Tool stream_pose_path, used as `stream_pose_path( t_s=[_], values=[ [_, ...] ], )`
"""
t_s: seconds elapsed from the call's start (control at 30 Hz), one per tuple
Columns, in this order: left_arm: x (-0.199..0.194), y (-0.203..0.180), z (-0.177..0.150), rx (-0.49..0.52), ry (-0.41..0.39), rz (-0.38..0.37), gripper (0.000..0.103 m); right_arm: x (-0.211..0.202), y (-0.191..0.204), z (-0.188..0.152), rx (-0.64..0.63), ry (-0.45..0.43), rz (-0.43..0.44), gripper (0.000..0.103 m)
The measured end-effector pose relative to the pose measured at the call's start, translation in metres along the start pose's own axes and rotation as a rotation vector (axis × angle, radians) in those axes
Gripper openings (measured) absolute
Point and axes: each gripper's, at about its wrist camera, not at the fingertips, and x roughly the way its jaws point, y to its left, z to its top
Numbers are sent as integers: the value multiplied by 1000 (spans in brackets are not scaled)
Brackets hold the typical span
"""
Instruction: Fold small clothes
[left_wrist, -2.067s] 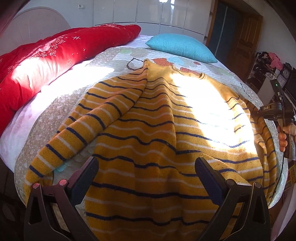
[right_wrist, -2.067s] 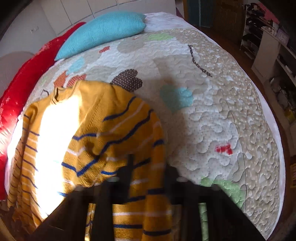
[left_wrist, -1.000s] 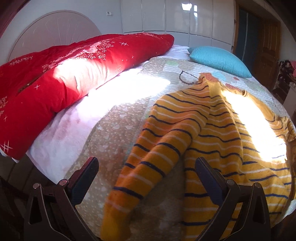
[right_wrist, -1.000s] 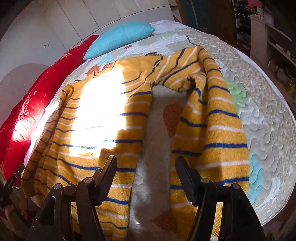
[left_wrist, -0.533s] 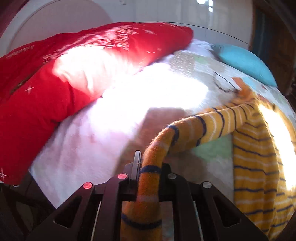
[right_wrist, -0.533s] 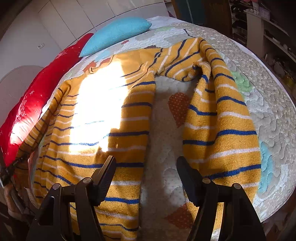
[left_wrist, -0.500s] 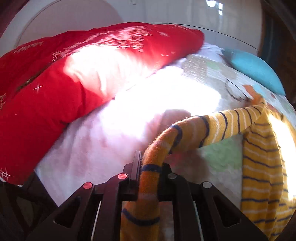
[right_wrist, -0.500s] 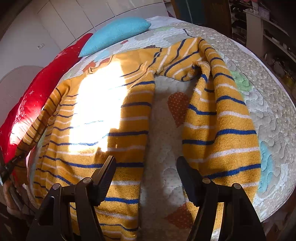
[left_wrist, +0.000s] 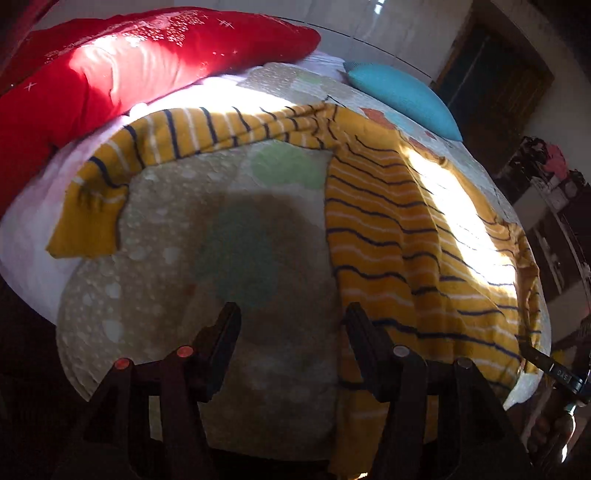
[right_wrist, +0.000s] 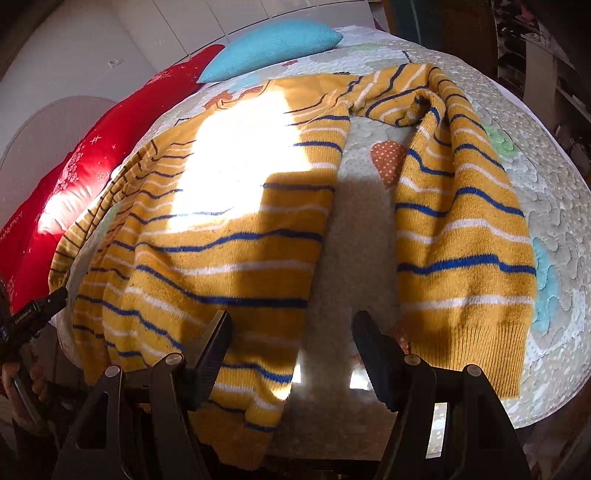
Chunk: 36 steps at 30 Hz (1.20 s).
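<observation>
Hard sunlight pours across the bed and it burns out completely on the striped sweater (right_wrist: 236, 236): a white patch in the upper middle of the right wrist view, stripes lost inside it. The left wrist view shows the same glare as a slanting band at right on the sweater (left_wrist: 424, 236), plus a washed-out strip along the red pillow (left_wrist: 122, 70) at upper left. A soft dark shadow sits mid-frame on the quilt (left_wrist: 166, 295). Both lower edges go nearly black, with the left gripper (left_wrist: 291, 328) and right gripper (right_wrist: 291, 336) showing only as silhouettes. Fisheye bending bulges the bed into a dome, corners vignetted dark. The left view looks slightly soft throughout; the right is crisper.
</observation>
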Motion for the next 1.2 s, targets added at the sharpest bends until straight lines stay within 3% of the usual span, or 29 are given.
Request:
stream_pose_path(
  t_s=[0.03,0.17,0.23,0.27,0.3,0.33,0.37,0.4,0.53,0.6,0.73,0.8,0.83,0.87,0.9,0.93,0.97,1.0,1.03,1.13,1.2],
  values=[
    [5,-9,-8,22,15,-18,59,-2,1,-6,-8,1,8,72],
    [14,-38,-28,85,15,-11,82,-1,3,-34,1,47,67,72],
    [20,-48,-34,99,29,10,82,8,7,-48,-5,86,94,72],
    [21,-53,-36,114,35,32,79,14,11,-54,-11,100,93,68],
    [21,-59,-39,139,38,60,60,19,14,-59,-15,106,86,59],
    [19,-64,-40,164,40,81,47,23,17,-62,-18,112,88,30],
    [16,-67,-39,172,44,79,21,26,19,-62,-13,125,116,16],
    [12,-64,-36,156,55,62,8,25,19,-62,-2,128,145,15],
    [-10,-56,-40,118,67,69,7,1,10,-68,-29,128,199,11],
    [-17,-54,-50,106,78,73,7,-11,1,-78,-41,145,189,5],
    [-24,-49,-64,98,83,74,7,-22,-11,-88,-58,169,168,5],
    [-36,-47,-64,100,48,74,7,-42,-20,-75,-42,78,147,5],
    [-43,-47,-62,104,19,84,7,-55,-29,-66,-22,15,115,11],
    [-48,-47,-59,109,-4,96,12,-65,-38,-55,-1,-38,63,32],
    [-53,-47,-55,110,-27,105,23,-72,-46,-46,11,-81,-5,47],
    [-57,-47,-51,104,-51,106,32,-74,-52,-37,13,-113,-84,72],
    [-61,-47,-47,94,-75,101,47,-73,-58,-29,10,-138,-160,75],
    [-63,-48,-43,88,-96,90,54,-69,-66,-22,14,-154,-228,75],
    [-64,-51,-38,88,-108,81,54,-64,-75,-16,46,-159,-272,75],
    [-59,-67,-24,109,-112,42,54,-52,-110,-4,182,-167,-229,72],
    [-55,-81,-15,133,-106,12,54,-41,-122,0,223,-154,-169,55]
  ],
)
